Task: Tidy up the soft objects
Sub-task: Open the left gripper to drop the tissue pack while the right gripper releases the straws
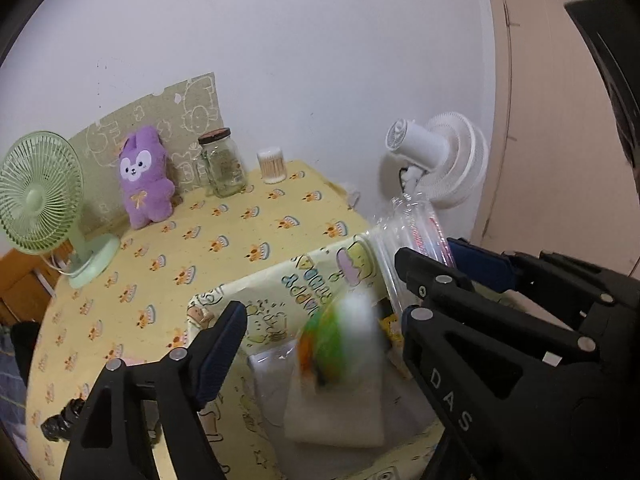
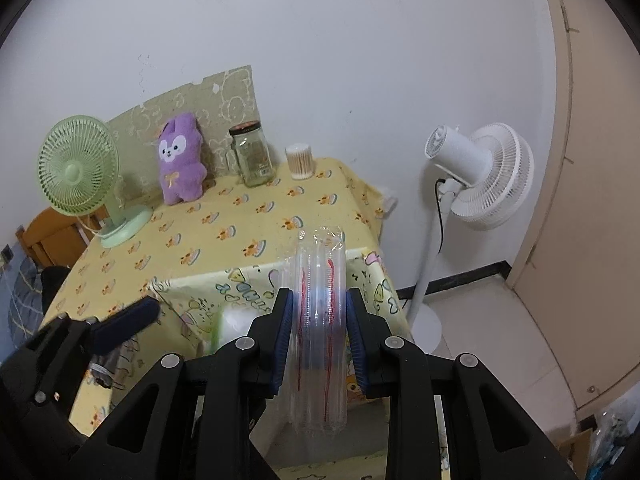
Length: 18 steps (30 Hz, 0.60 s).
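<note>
Right wrist view, right hand-held gripper (image 2: 320, 332) clamping clear plastic packaging (image 2: 320, 320); left hand-held gripper (image 1: 320, 312) released above blurred green-and-white item (image 1: 340, 340)

The left gripper (image 1: 316, 344) points down and forward. Its two black arms stand wide apart, and the blue pads (image 1: 224, 354) touch nothing. A blurry green and white soft thing (image 1: 340, 344) sits in the gap between them, loose.

The right gripper (image 2: 318, 332) is just beside the left one, on its right, and tips down the same way. Its blue pads (image 2: 285, 340) squeeze tight on both sides of a clear plastic pack (image 2: 320, 320), which stands up between them.
</note>
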Available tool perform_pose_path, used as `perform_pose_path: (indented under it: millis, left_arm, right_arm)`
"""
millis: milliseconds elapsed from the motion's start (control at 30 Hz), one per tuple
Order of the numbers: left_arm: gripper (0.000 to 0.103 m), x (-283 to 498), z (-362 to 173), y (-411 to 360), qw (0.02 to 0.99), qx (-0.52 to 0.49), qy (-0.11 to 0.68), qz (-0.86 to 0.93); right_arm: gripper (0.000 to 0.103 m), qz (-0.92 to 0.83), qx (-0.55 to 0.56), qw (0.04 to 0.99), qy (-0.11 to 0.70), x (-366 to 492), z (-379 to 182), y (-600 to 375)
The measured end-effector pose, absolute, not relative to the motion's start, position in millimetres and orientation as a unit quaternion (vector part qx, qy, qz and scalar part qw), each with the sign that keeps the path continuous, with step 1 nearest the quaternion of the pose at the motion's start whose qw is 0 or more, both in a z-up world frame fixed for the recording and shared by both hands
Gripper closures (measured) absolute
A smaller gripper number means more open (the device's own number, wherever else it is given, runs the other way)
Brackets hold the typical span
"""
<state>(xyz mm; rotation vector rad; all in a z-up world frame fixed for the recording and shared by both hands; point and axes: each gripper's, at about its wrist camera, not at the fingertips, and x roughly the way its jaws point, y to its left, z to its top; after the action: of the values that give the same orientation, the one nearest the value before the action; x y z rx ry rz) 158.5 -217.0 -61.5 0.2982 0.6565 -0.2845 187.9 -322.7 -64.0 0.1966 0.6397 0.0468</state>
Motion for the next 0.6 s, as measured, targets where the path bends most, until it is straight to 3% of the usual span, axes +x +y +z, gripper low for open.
perform_pose_path:
  millis: [167,300,400,600]
  left_arm:
    - [0.021,160,-66,-213,0.923,0.151,0.327,-0.133]
    - [0.018,159,-65,-211,0.923,0.147,0.328,-0.139]
    - [0.017,158,-63,-209,0.924,0.142,0.327,-0.139]
    - [0.017,153,-62,-203,0.922,0.131,0.335,-0.142]
  right_arm:
    - [0.072,0.03,0.101,0.943,0.315,189,-71,-319]
    - [0.034,0.025,0.09,0.951,0.295,185,-69,-317]
    - [0.021,0.009,0.093,0.951,0.294,181,-66,-317]
    - [0.019,0.009,0.079,0.945,0.316,182,-63,-311]
